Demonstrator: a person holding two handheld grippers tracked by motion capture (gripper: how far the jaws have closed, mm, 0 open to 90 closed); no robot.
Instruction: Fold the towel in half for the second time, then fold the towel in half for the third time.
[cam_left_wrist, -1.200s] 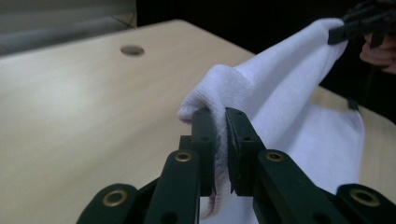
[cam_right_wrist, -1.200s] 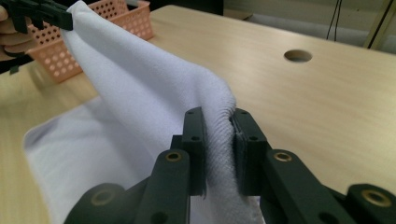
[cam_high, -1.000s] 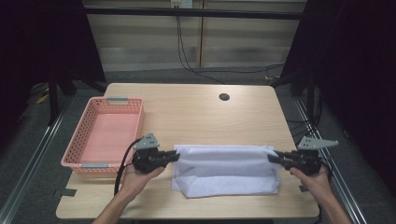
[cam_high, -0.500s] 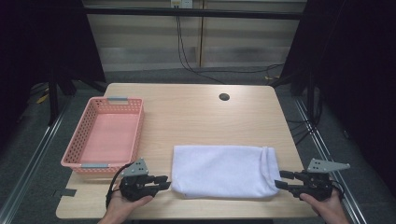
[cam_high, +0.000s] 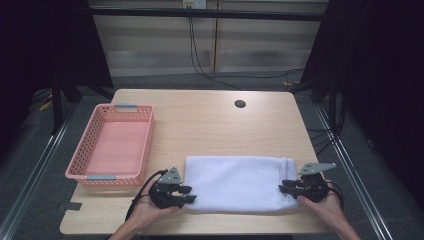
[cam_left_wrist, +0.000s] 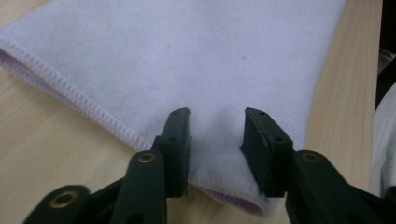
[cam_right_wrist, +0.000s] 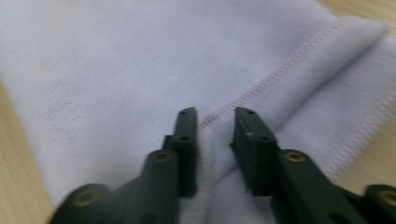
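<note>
A white towel (cam_high: 235, 182), folded into a long rectangle, lies flat near the front edge of the wooden table (cam_high: 215, 130). My left gripper (cam_high: 189, 194) is at its near-left corner. In the left gripper view the jaws (cam_left_wrist: 217, 116) stand apart astride the stitched corner of the towel (cam_left_wrist: 210, 56); they have just been opening, and the pads do not press the cloth. My right gripper (cam_high: 281, 187) is at the near-right end. There the jaws (cam_right_wrist: 215, 114) have just been closing and pinch a raised ridge of towel (cam_right_wrist: 116, 60) beside its hem.
An empty pink plastic basket (cam_high: 80, 172) sits on the table's left side, close to my left hand. A small round hole (cam_high: 240, 104) lies at the far middle of the table. Dark floor and metal rails border both table sides.
A second ago both grippers held the towel's ends. Then the towel lay flat with both grippers drawn back toward the front edge. Now both have moved in onto its near corners.
</note>
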